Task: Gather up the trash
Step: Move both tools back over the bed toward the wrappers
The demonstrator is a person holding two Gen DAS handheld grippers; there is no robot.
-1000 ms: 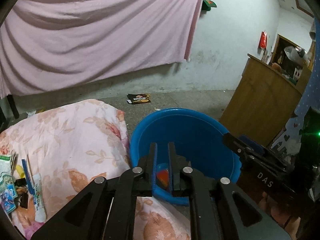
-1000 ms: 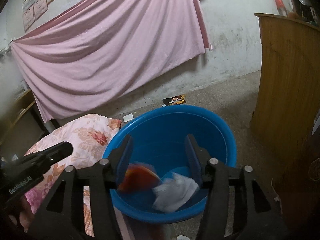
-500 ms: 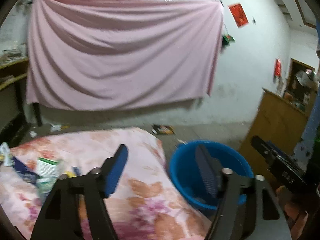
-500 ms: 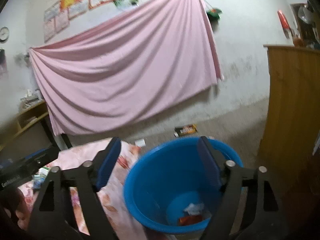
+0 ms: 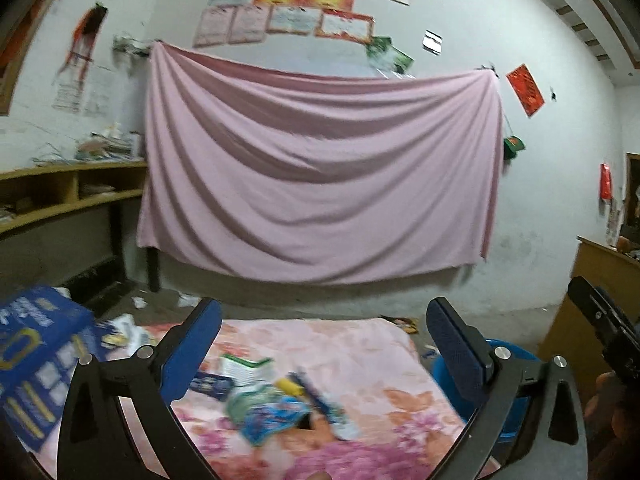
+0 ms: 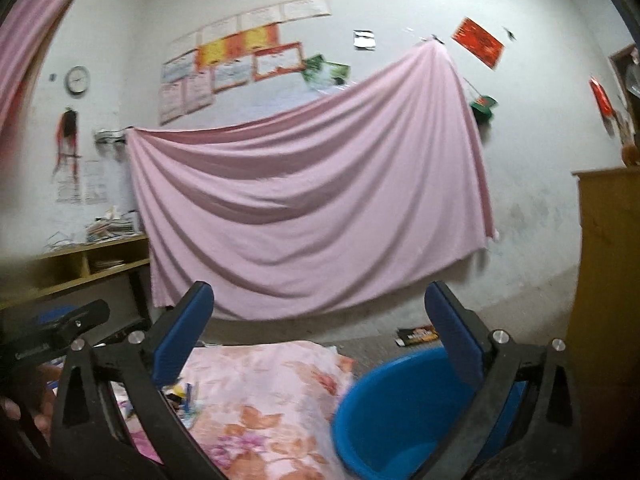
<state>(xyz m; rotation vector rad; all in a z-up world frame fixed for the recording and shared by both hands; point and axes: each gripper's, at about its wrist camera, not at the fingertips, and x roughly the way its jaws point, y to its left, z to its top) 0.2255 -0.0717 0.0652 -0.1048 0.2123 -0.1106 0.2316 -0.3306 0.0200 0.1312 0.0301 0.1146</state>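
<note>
Loose trash (image 5: pixel 276 400), made of wrappers, packets and a tube, lies blurred on the floral blanket (image 5: pixel 360 360). My left gripper (image 5: pixel 323 308) hovers above it. Its jaws are opening wide and nothing is between them. The blue bucket (image 6: pixel 400 412) stands at the blanket's right end, and only its rim (image 5: pixel 524 354) shows in the left wrist view. Over the bucket's left side my right gripper (image 6: pixel 319 292) is open and empty. A little trash (image 6: pixel 188 396) shows past its left finger. The bucket's bottom is hidden.
A blue carton (image 5: pixel 32 352) sits at the blanket's left end. A wooden cabinet (image 6: pixel 608 280) stands right of the bucket. A dark wrapper (image 6: pixel 418 335) lies on the floor behind it. A pink sheet (image 5: pixel 320 184) hangs on the back wall, with a wooden shelf (image 5: pixel 68 196) to its left.
Both grippers opened over the bucket and dropped their trash into it. Both then rose and swung left, the left one from the bucket to above the blanket's trash.
</note>
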